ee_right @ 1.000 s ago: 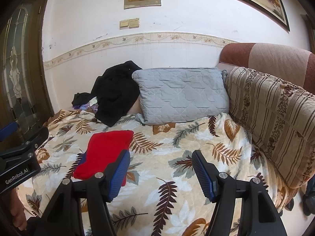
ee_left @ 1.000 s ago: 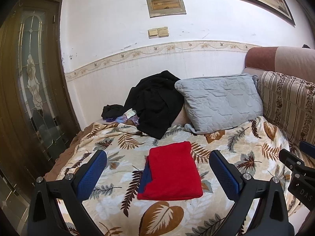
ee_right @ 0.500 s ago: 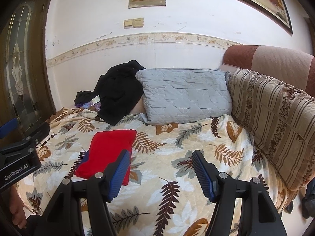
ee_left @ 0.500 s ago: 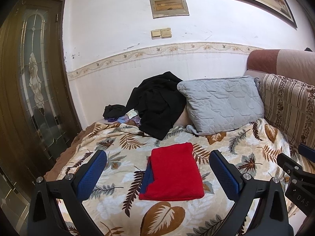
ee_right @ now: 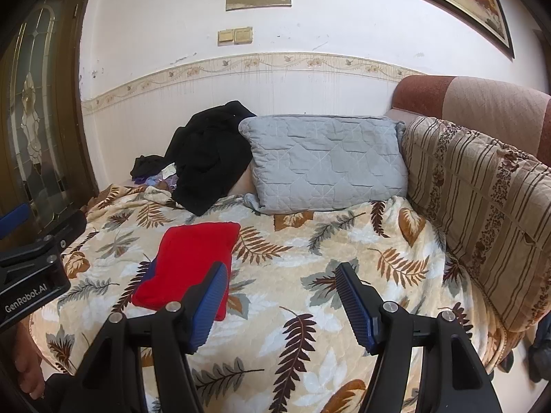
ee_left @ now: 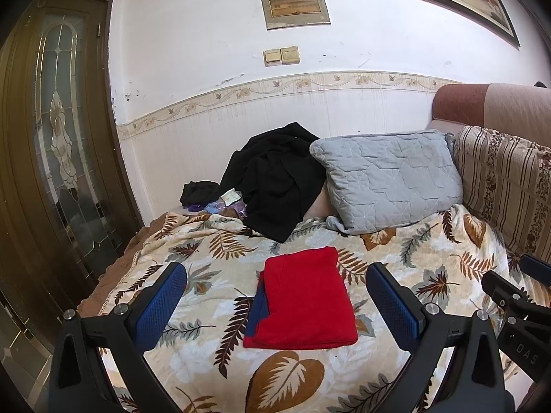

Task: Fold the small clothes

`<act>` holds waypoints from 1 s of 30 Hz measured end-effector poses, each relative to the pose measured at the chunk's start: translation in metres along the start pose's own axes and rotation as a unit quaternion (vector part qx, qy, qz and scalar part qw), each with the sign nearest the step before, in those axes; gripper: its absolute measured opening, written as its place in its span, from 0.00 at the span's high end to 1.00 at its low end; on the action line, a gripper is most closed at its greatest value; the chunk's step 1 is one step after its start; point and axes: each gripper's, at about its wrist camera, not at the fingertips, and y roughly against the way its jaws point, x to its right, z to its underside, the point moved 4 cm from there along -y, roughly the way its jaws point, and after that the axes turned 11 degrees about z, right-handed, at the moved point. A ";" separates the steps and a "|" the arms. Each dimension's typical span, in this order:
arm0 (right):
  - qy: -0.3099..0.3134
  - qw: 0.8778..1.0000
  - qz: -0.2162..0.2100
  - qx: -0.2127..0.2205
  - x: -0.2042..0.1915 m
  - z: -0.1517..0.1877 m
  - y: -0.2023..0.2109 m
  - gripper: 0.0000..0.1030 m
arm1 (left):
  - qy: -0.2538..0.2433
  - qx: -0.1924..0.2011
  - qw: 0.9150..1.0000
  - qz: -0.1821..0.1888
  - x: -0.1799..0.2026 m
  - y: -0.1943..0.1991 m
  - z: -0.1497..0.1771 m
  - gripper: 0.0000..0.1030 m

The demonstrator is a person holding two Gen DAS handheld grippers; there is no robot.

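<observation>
A bed filled both views, covered by a leaf-patterned blanket [ee_left: 303, 378] [ee_right: 310, 268]. At its head a grey quilted pillow [ee_left: 389, 179] [ee_right: 327, 161] leaned against the wall, touching a striped cushion [ee_left: 506, 186] [ee_right: 482, 206] on its right. A heap of black clothing [ee_left: 279, 175] [ee_right: 210, 151] lay just left of the pillow, partly over the blanket's far edge. The folded red garment [ee_left: 303, 303] [ee_right: 193, 258], with a blue edge showing along its left side, rested flat on the blanket in the middle of the bed, apart from the black heap. The left gripper [ee_left: 275, 306] hung above the bed, its jaws released and spread wide to either side of the red garment, touching nothing. The right gripper [ee_right: 280, 304] hung beside it to the right, jaws likewise released and empty, over bare blanket.
</observation>
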 end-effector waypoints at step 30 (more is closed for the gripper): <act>0.019 1.000 -0.004 -0.013 -0.015 0.008 -0.008 0.33 | 0.016 -0.010 1.000 -0.010 -0.010 -0.007 0.011 0.00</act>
